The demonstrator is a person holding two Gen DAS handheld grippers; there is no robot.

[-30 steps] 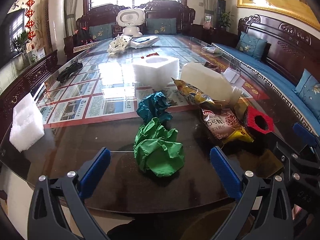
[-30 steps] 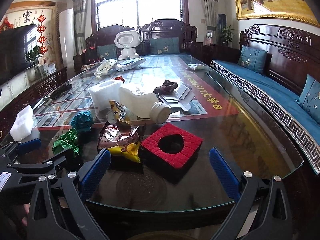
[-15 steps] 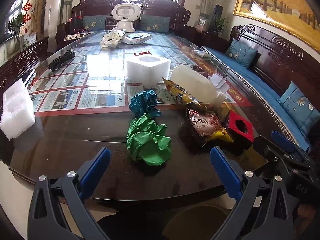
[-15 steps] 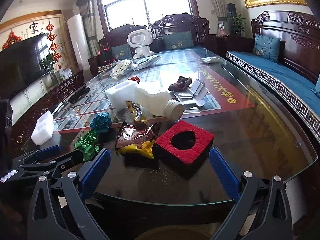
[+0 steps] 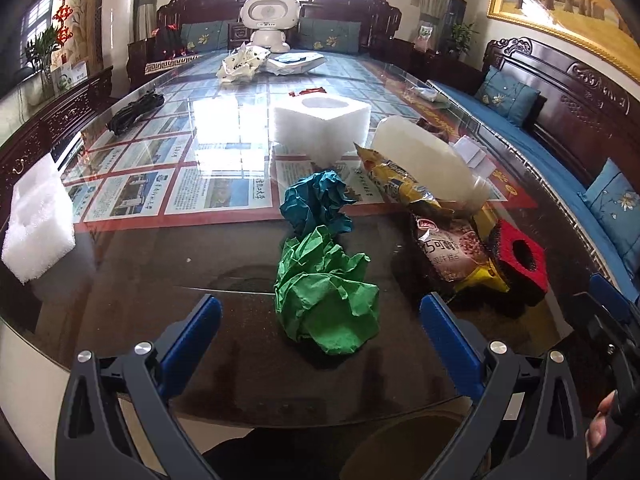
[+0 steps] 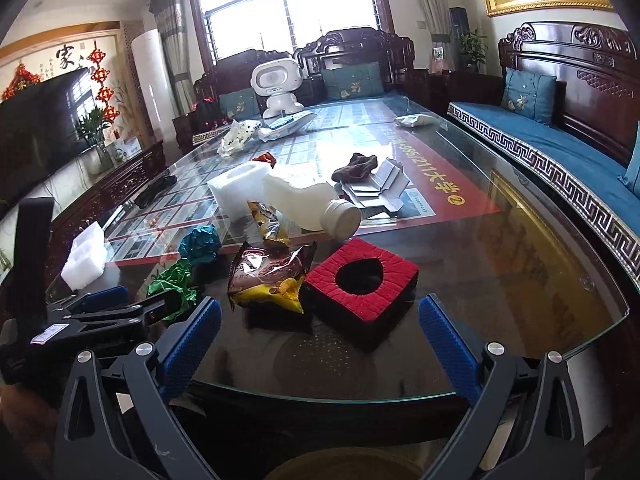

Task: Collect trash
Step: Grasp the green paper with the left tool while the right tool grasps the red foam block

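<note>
Lying near the glass table's (image 5: 120, 280) front edge, the green paper ball (image 5: 326, 296) sits ahead of the spread, empty left gripper (image 5: 320, 332), beside a snack bag (image 6: 268, 276) with Chinese lettering; the right gripper (image 6: 320, 332) is likewise spread.

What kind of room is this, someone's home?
Most likely a family living room: carved dark wooden sofas with blue cushions line the walls, a large flat black television stands opposite, and a long glass-topped table strewn with litter fills the middle.
</note>
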